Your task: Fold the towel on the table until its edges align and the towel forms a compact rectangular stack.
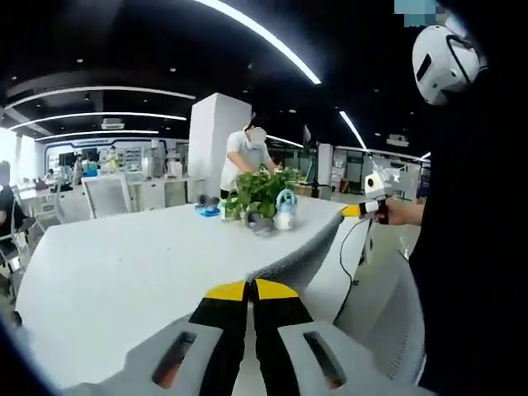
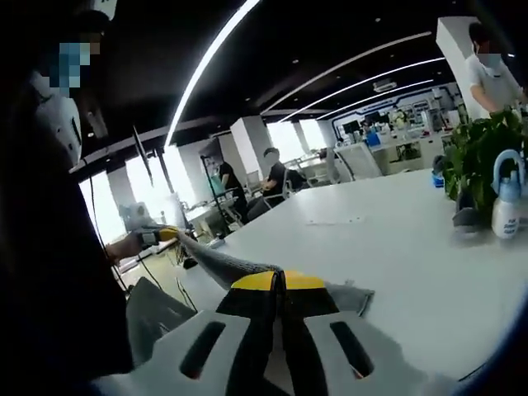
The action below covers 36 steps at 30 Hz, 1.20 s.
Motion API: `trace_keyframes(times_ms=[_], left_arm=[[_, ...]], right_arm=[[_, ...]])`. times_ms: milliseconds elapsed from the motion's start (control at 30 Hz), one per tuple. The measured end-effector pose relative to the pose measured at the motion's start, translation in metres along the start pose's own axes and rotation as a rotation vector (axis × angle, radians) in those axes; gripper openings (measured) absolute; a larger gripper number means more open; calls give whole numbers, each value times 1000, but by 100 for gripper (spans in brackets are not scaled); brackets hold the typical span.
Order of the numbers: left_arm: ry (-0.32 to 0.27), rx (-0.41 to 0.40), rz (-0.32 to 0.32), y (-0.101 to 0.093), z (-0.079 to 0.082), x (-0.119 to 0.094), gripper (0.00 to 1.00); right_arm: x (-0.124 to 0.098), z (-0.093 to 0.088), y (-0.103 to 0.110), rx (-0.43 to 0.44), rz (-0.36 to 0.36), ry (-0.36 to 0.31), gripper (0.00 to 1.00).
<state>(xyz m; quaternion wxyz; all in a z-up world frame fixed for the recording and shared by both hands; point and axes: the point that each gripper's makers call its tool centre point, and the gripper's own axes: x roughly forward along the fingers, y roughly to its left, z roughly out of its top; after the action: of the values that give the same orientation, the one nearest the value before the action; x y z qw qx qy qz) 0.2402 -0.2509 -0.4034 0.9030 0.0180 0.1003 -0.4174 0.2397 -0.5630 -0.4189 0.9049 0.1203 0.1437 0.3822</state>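
A grey towel (image 1: 301, 247) hangs stretched in the air between my two grippers, over the near edge of the white table (image 1: 124, 264). In the left gripper view my left gripper (image 1: 250, 289) is shut on one end, and the towel runs up and right to the right gripper (image 1: 355, 211), held in a hand. The right gripper view has my right gripper (image 2: 282, 280) shut on the towel (image 2: 219, 260). A loose corner (image 2: 351, 297) lies just past the jaws. The far end reaches the left gripper (image 2: 169, 234).
A potted plant (image 1: 260, 191), a white spray bottle (image 1: 285, 210) and small items stand mid-table. A person in black with a white headset (image 1: 441, 62) holds the grippers. A grey chair back (image 1: 388, 313) is below. Other people and desks lie beyond the table.
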Motion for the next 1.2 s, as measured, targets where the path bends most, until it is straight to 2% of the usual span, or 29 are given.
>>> trace_keyframes(times_ms=[200, 400, 533, 700, 800, 867, 1200], left_arm=[[44, -15, 0, 1, -15, 2, 2], [77, -33, 34, 8, -23, 3, 2], [158, -26, 64, 16, -35, 6, 2], [183, -50, 83, 25, -42, 14, 2], [263, -11, 96, 31, -54, 18, 2], [289, -2, 93, 33, -58, 21, 2], [307, -30, 96, 47, -67, 36, 2]], right_arm=[[3, -7, -6, 8, -13, 18, 0], [10, -9, -12, -7, -30, 39, 0], [22, -13, -14, -47, -51, 99, 0], [31, -18, -29, -53, -87, 142, 0], [40, -25, -34, -59, -105, 180, 0], [47, -30, -39, -61, -117, 207, 0], [60, -44, -56, -32, -143, 264, 0]])
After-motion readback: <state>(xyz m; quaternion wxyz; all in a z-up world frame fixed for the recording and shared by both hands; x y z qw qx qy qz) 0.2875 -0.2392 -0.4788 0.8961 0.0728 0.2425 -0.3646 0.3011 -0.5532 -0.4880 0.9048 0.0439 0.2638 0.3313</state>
